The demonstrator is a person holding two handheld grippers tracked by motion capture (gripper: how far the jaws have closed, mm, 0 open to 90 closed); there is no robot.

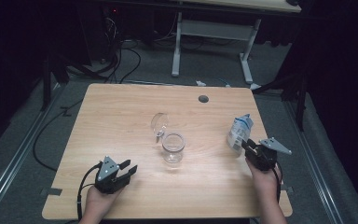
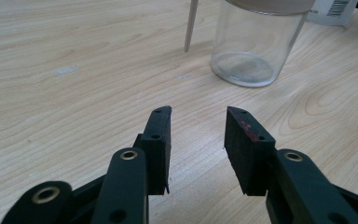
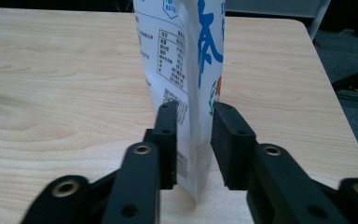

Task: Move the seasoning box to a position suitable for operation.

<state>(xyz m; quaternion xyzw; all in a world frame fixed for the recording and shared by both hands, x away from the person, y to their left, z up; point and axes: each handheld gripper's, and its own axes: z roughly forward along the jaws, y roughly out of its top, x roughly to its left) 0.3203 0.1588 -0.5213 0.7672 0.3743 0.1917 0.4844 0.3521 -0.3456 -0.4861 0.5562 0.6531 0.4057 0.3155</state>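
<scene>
A white pouch with blue print (image 1: 239,130) stands upright near the table's right edge. My right gripper (image 1: 248,145) reaches it from the near side. In the right gripper view the pouch (image 3: 186,56) sits between both pads, which press on its lower part, so the right gripper (image 3: 195,109) is shut on it. An empty clear glass jar (image 1: 173,148) stands mid-table with its glass lid (image 1: 159,123) lying just behind it. My left gripper (image 1: 129,167) rests near the front left, open and empty. In the left gripper view the left gripper (image 2: 198,116) points toward the jar (image 2: 256,42).
The wooden table (image 1: 121,107) has a round cable hole (image 1: 203,99) near its far edge. Beyond it are dark floor, cables and the white legs of another desk (image 1: 177,46). A thin metal piece (image 2: 191,23) stands left of the jar.
</scene>
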